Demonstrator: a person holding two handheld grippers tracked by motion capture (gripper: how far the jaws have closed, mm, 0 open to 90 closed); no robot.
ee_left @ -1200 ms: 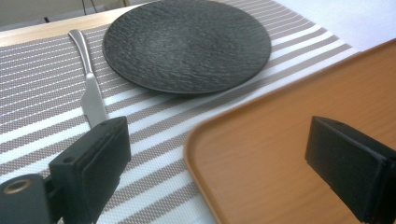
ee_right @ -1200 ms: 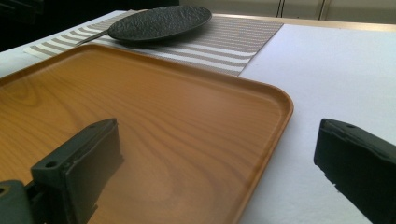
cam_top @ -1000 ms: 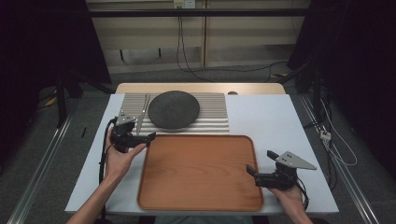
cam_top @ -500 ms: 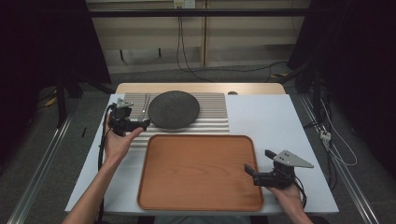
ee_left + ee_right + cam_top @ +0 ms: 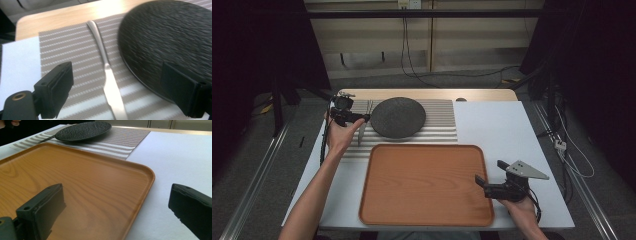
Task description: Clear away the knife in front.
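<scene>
Left gripper view showed the left claw (image 5: 120, 95) gaping wide, empty, straddling a silver knife (image 5: 110, 85) on the striped mat (image 5: 75, 57) just left of the dark plate (image 5: 170, 45), whose rim crowded one jaw; nothing yet lifted. Near right, the right claw (image 5: 117, 212) hung open, empty, across the bare wooden tray (image 5: 75, 177) rim on the desk (image 5: 185, 155)

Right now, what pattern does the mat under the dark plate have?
The mat has grey and white stripes, clearest in the left gripper view.
</scene>
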